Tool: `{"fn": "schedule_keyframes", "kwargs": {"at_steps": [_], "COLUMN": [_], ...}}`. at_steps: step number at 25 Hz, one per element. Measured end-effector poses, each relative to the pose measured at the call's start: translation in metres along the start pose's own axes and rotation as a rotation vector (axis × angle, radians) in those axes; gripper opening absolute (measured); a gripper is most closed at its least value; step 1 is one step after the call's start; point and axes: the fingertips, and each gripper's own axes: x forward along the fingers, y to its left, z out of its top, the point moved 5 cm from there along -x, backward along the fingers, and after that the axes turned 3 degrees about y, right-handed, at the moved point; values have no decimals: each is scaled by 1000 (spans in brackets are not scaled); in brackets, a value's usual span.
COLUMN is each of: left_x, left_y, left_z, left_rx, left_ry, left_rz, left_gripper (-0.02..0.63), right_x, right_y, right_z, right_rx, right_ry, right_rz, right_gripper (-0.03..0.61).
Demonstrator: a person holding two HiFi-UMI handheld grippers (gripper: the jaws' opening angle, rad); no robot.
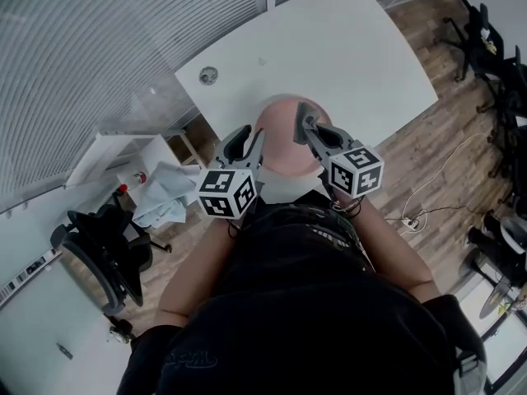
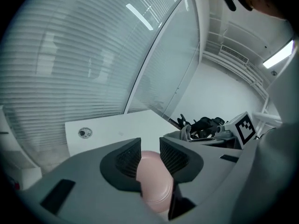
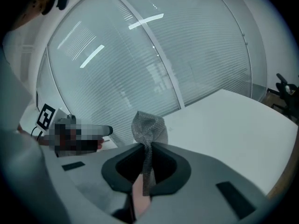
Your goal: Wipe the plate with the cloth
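Plate sitting at near edge of white table, right between both grippers. Left gripper hanging open, plate showing in gap, pads not biting on it. Right gripper clamping down on grey mesh cloth, wad poking out past tips. Worry imo: nothing pinning plate so close to edge, so hard swipe risking shoving it off; thin pinch on cloth maybe slipping mid-wipe.
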Motion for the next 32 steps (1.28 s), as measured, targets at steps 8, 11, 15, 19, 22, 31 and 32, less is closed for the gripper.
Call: {"fn": "schedule_keyframes", "kwargs": {"at_steps": [8,11,15,19,22,31,32], "left_x": [33,45,62,80,91,113,115], "left_y": [40,49,65,74,80,91,91], "left_z": [-45,-56,-69,-83,-96,-121,-123], "left_rx": [-71,-78,-88,-93,-102,-113,-111], "left_ry": [142,185,237,297,337,448,457], "left_rz": [42,51,64,59,62,34,33], "left_gripper": [160,164,164,164,164,163,161], "right_x": [34,45,61,79,92,119,121], "right_y": [-44,-53,-64,-78,-88,-109,-111], "right_z": [-33,-41,-51,-59,-62,-74,-75], "right_rx": [99,109,135,160,170,257,259], "right_ry": [166,220,267,312,353,464,471], "right_rz": [-149,-160,-167,-196,-229,-274,-279], "right_gripper": [35,35,35,35,35,34,34]}}
